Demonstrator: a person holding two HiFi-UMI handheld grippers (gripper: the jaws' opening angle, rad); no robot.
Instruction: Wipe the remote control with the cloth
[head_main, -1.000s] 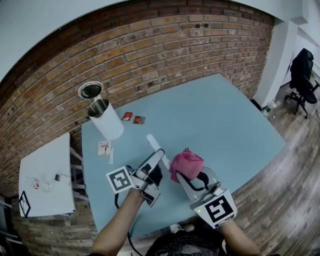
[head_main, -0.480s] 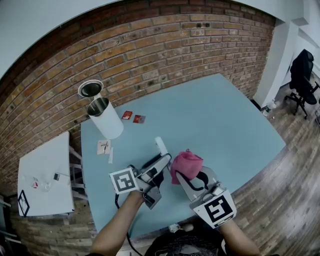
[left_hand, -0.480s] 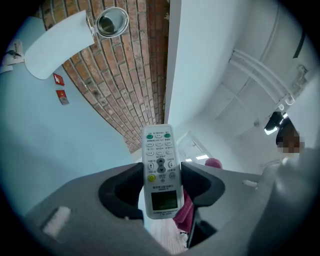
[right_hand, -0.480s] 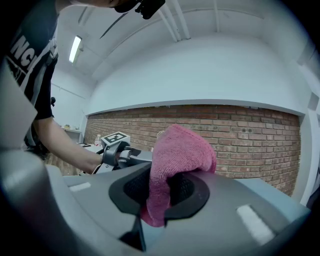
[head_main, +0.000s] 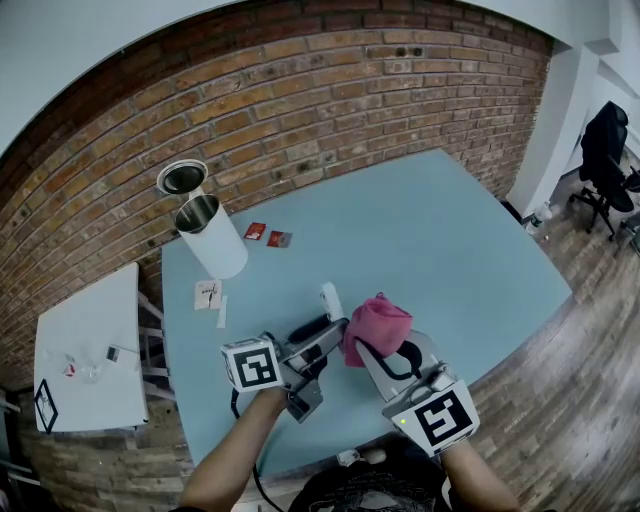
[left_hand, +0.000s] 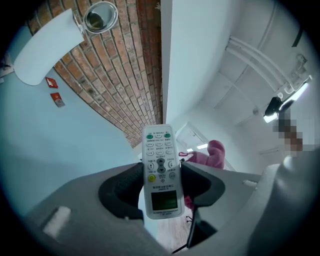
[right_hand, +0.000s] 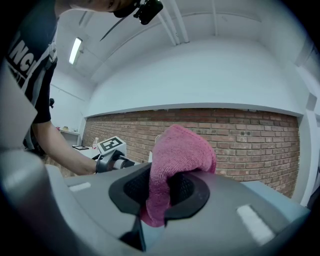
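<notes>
A white remote control (left_hand: 160, 172) with a small screen and several buttons stands between the jaws of my left gripper (left_hand: 161, 181), which is shut on its sides. In the head view the remote control (head_main: 329, 300) sticks up from the left gripper (head_main: 318, 335) above the blue table (head_main: 450, 240). A pink cloth (right_hand: 175, 165) is bunched in my right gripper (right_hand: 167, 192), which is shut on it. In the head view the pink cloth (head_main: 377, 326) sits just right of the remote, close to it; the right gripper (head_main: 385, 362) is below it. Whether cloth and remote touch I cannot tell.
A white cylinder can (head_main: 212, 240) lies on its side at the table's far left, a round lid (head_main: 181, 179) beside it. Small red packets (head_main: 267, 235) and paper slips (head_main: 209, 294) lie near it. A white side table (head_main: 85, 350) stands left. A black office chair (head_main: 605, 150) is far right.
My left gripper has rolled and shifted right with the remote, bringing the remote more upright and closer to the pink cloth. The right gripper with the cloth has stayed put.
</notes>
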